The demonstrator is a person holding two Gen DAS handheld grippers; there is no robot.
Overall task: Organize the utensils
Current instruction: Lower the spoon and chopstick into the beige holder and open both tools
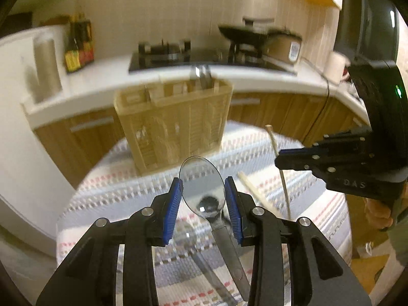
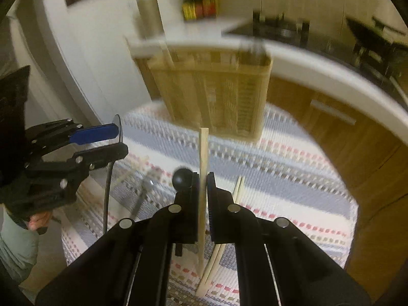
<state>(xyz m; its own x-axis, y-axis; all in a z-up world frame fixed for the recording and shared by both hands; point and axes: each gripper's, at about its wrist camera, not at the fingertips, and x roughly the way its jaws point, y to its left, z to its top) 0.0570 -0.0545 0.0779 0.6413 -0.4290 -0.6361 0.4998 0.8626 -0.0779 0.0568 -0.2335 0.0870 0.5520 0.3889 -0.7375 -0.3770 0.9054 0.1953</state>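
While both tools are being carried over the striped cloth (image 1: 267,153) covering the surface, the left claw (image 1: 203,200) is pinching a metal spoon (image 1: 202,186) by its bowl edges, handle trailing back underneath, probably so it can drop handle-first into the wicker holder (image 1: 176,125) standing ahead. The right claw (image 2: 203,186) is clamping a wooden chopstick (image 2: 203,158) near its middle, tip pointing toward that same holder, apparently for a straight insertion. More chopsticks (image 2: 238,188) are lying on the cloth just beside it. Motion blur is smearing the holder, so its compartments and contents are hard to make out, and another utensil (image 2: 142,196) on the cloth is staying indistinct.
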